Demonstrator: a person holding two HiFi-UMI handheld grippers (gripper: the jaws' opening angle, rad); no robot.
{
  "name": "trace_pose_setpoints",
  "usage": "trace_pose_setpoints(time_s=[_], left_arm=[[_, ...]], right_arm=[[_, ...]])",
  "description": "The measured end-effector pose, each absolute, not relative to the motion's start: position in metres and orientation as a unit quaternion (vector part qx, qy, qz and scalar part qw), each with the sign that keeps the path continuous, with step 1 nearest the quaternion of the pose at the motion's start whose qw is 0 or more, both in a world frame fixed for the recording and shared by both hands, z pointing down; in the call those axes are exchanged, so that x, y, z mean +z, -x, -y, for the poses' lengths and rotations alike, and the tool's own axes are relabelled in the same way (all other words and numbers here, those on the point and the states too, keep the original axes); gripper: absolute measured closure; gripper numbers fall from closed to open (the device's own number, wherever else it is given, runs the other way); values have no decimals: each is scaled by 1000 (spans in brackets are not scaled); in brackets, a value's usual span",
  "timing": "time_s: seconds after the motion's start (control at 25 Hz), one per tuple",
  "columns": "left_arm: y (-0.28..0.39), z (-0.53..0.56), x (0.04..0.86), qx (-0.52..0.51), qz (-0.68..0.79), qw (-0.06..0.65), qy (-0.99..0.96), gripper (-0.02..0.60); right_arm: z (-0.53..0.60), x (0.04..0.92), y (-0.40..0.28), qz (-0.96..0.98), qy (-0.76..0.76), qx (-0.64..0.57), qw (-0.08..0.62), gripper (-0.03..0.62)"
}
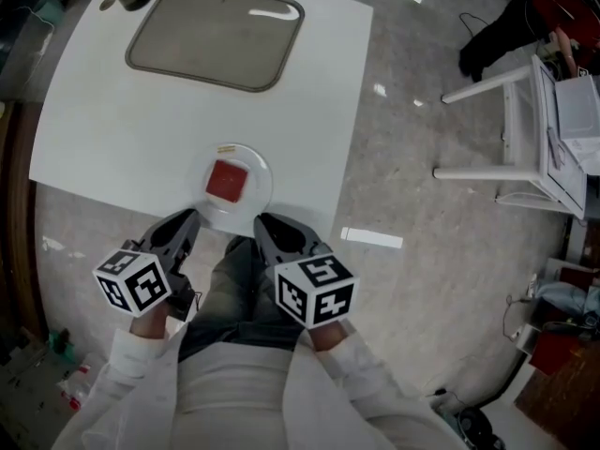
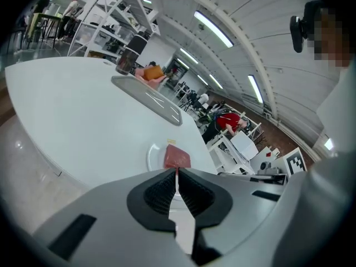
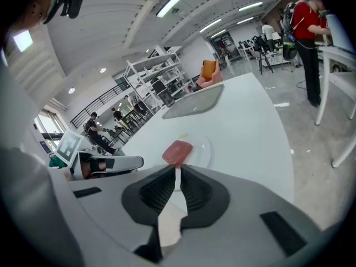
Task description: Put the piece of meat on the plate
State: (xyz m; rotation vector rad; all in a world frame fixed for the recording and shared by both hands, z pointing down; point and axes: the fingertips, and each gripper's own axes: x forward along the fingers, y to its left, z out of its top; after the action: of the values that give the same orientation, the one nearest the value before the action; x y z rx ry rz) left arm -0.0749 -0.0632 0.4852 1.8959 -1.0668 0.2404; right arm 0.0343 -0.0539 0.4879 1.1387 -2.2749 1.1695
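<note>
Red and square, the piece of meat (image 1: pixel 226 180) lay flat in the middle of the plate (image 1: pixel 259 198), which sat close to the near edge of the white table (image 1: pixel 112 129), well apart from the grey tray (image 1: pixel 216 36) at the far side. You held your left gripper (image 1: pixel 186 223) and right gripper (image 1: pixel 266 225) just short of that edge, above your lap, each with its jaws pressed together on nothing and neither touching the plate. By the look of it the job was done, with nothing left to place.
</note>
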Motion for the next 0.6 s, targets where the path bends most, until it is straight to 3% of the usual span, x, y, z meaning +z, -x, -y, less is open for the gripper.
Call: trace_pose_setpoints(time_s=[0.6], left_arm=[[79, 72, 506, 114, 433, 474, -758, 563]], right_arm=[[54, 511, -39, 770, -423, 447, 170, 576]])
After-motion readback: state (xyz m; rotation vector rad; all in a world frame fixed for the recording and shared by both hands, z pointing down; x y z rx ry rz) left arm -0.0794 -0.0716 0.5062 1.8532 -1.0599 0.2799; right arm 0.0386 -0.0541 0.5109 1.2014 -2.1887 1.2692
